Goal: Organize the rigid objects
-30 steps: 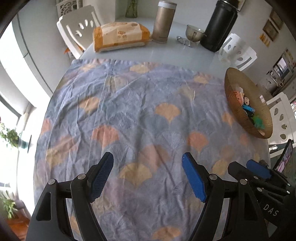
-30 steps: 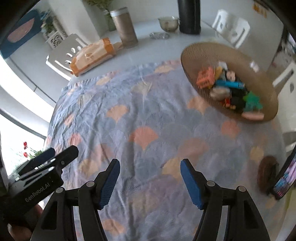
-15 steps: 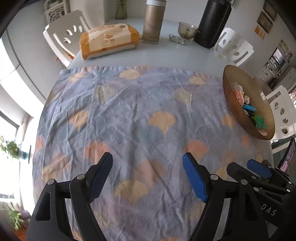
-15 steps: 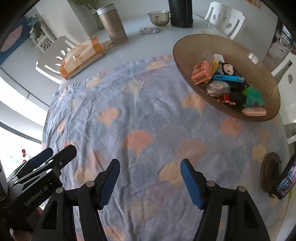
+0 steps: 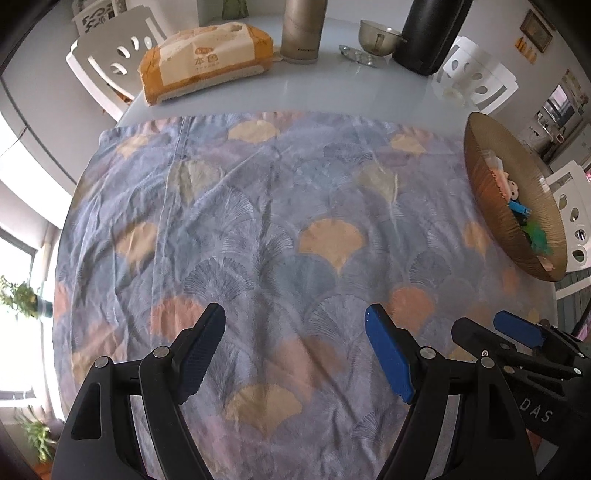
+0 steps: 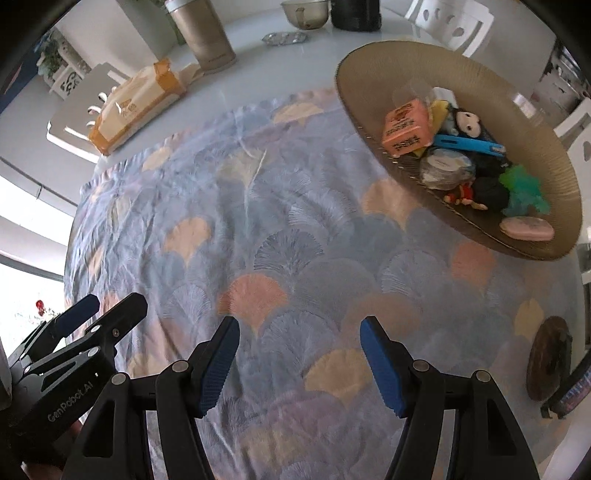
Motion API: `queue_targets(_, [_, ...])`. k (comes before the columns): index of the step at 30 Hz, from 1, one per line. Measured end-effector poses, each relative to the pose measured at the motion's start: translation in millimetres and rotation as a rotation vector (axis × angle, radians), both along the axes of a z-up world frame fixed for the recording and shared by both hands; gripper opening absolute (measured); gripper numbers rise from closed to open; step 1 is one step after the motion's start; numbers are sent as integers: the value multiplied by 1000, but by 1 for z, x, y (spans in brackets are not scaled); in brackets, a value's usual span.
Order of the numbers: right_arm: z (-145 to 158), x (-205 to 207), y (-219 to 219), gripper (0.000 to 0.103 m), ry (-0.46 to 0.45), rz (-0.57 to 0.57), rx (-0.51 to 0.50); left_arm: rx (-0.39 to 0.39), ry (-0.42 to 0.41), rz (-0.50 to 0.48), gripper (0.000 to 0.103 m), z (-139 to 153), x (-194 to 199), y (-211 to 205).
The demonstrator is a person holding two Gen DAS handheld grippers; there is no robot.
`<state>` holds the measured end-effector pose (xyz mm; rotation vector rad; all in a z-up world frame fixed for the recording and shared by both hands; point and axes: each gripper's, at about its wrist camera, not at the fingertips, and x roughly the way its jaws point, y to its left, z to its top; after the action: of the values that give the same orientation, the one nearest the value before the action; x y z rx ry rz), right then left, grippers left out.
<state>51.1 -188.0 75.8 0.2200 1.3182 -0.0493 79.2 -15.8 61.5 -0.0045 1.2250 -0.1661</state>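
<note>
**Both grippers spread and empty above the cloth, toys sitting in the bowl**

Left wrist view: left gripper jaws apart, nothing between them, only the patterned cloth below. Woven bowl sits at the cloth's right edge, seen edge-on, small toys partly visible inside. Right gripper pokes in low on the near side of the bowl. Beyond the cloth's far edge on the white table: tissue pack, beige canister, metal cup, black flask.

Right wrist view: right gripper jaws apart, empty, over the cloth. Bowl at the cloth's far-right corner, holding an orange box, blue bar, round wrapped item, black ball, green toy, pink oval piece, small figures. Left gripper at the cloth's near-left side, fingers spread. Dark round coaster on the near side of the bowl, by the cloth's right edge.
</note>
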Motion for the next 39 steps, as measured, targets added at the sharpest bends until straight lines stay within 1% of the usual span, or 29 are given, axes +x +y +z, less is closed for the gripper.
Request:
queue_targets(8, [-8,4,6,66,20,18,-4,9,20,-1,77,-8,3,1])
queue_targets(15, [-8,3,5,66,18,12,-17,26,14,-6,77,-10,1,1])
queue_targets(18, [-7,2,8,66,-1,36,-54,25,3,-2,77,-15,-1,2])
queue_targets(21, [-10,3,12,66,-30,69,-97,27,3,26,77,-22,-4,5])
queue_targets(24, [-14,2,10,66,-46,72,-101,45,-32,36,77,-25,-8,7])
queue_targets(28, [-18,-1,8,66,-53,72,-96,71,-55,34,77,-26,-9,7])
queue_targets(31, [-23,-1,9,66,-71,81,-122,67,-86,49,77,-27,-14,8])
queue_targets(34, [-32,-4,9,66,-72,83,-126,43,-77,69,77,-33,-22,9])
queue_targets(35, [-35,-6,9,66,-69,82,-122,47,-78,65,79,-36,-24,8])
queue_targets(36, [-39,-7,9,66,-64,80,-122,70,-108,48,81,-36,-29,5])
queue_targets(37, [-42,-9,10,69,-72,80,-131,82,-117,34,82,-38,-32,2])
queue_targets(38, [-42,-11,12,79,-90,88,-149,86,-142,28,87,-39,-36,1])
queue_targets(39, [-44,-12,13,85,-93,91,-157,82,-158,43,90,-40,-38,3])
